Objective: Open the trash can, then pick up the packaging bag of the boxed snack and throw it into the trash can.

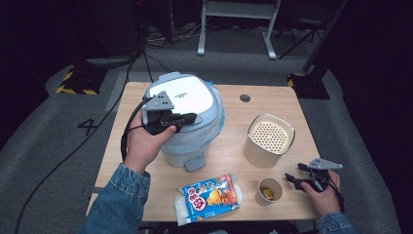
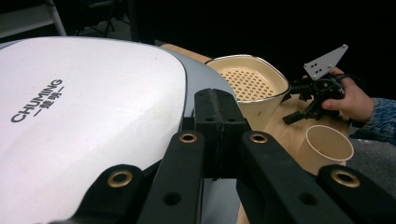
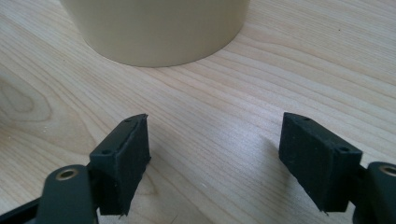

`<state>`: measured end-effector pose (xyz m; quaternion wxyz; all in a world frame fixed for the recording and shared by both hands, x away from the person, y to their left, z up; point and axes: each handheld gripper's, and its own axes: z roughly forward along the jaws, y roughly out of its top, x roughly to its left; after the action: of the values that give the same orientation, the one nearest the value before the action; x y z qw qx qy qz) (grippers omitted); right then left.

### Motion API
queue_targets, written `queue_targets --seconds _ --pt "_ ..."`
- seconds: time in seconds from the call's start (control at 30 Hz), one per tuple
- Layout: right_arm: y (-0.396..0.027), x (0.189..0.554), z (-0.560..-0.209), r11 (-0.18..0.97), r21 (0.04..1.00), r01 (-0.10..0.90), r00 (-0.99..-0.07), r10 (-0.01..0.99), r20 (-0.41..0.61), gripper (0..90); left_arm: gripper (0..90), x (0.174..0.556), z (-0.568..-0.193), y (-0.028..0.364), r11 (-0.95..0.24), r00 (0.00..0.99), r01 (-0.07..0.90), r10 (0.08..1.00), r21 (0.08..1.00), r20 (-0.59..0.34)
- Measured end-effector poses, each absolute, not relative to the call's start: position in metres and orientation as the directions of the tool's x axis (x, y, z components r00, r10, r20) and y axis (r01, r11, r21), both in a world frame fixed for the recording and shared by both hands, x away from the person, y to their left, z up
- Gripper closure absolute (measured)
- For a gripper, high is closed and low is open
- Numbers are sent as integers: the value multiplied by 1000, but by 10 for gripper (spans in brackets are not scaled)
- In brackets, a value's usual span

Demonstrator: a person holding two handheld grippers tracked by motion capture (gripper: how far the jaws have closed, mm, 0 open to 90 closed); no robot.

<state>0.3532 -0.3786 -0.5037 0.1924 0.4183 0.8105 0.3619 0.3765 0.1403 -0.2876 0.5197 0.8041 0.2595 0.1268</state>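
A grey-and-white pedal bin [image 1: 187,100] with a plastic liner stands on the left half of the table. Its white lid [image 2: 84,116] reads CHUMING. My left gripper [image 1: 192,118] lies just over the lid's near right part with its jaws shut together on nothing [image 2: 217,121]; whether it touches the lid I cannot tell. My right gripper [image 1: 290,178] rests low at the table's front right, open, with bare wood between its pads [image 3: 215,154]. It points toward the base of a cream container [image 3: 159,28].
The cream container [image 1: 269,140], with a perforated insert, stands right of the bin. A paper cup [image 1: 269,191] holding something yellow sits in front of it. A blue snack packet [image 1: 210,196] lies at the front edge of the wooden table [image 1: 234,161]. A cable hole [image 1: 245,98] lies at the back.
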Motion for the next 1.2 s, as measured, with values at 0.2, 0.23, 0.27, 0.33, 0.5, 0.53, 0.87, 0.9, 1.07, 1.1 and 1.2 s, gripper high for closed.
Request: queue_targets --seconds 0.2,0.23,0.27,0.33,0.5,0.53,0.87,0.9,1.07,1.1,1.2 --pt "-379 353 -504 388 748 539 -576 818 -9 248 898 377 -282 137 -374 832 297 553 879 -45" --pt "-379 353 -504 388 748 539 -576 818 -9 248 897 376 -281 136 -380 833 301 551 875 -47" --pt "-379 353 -504 388 748 539 -576 818 -10 248 899 376 -281 135 -388 834 298 551 872 -40" --pt "-379 353 -504 388 748 539 -576 818 -10 249 899 376 -280 134 -396 834 305 551 866 -42" --pt "-378 353 -504 388 748 539 -576 818 -10 249 899 377 -279 134 -400 828 319 558 859 -48" --pt "-379 353 -504 389 748 538 -576 818 -11 249 899 378 -280 135 -391 830 320 555 863 -56" --pt "-378 353 -504 389 748 538 -576 818 -12 249 559 355 -283 125 -418 897 257 440 871 -53" --pt "-378 353 -504 389 748 538 -575 818 -12 250 546 352 -284 122 -426 901 252 431 869 -50" --pt "-378 353 -504 389 749 537 -575 818 -12 250 488 341 -295 114 -468 909 237 416 851 -25" --pt "-378 353 -504 389 748 537 -575 818 -12 250 478 340 -299 112 -467 909 240 415 851 -29" --pt "-378 353 -504 389 748 537 -575 818 -12 250 439 338 -311 109 -485 910 248 415 838 -29"
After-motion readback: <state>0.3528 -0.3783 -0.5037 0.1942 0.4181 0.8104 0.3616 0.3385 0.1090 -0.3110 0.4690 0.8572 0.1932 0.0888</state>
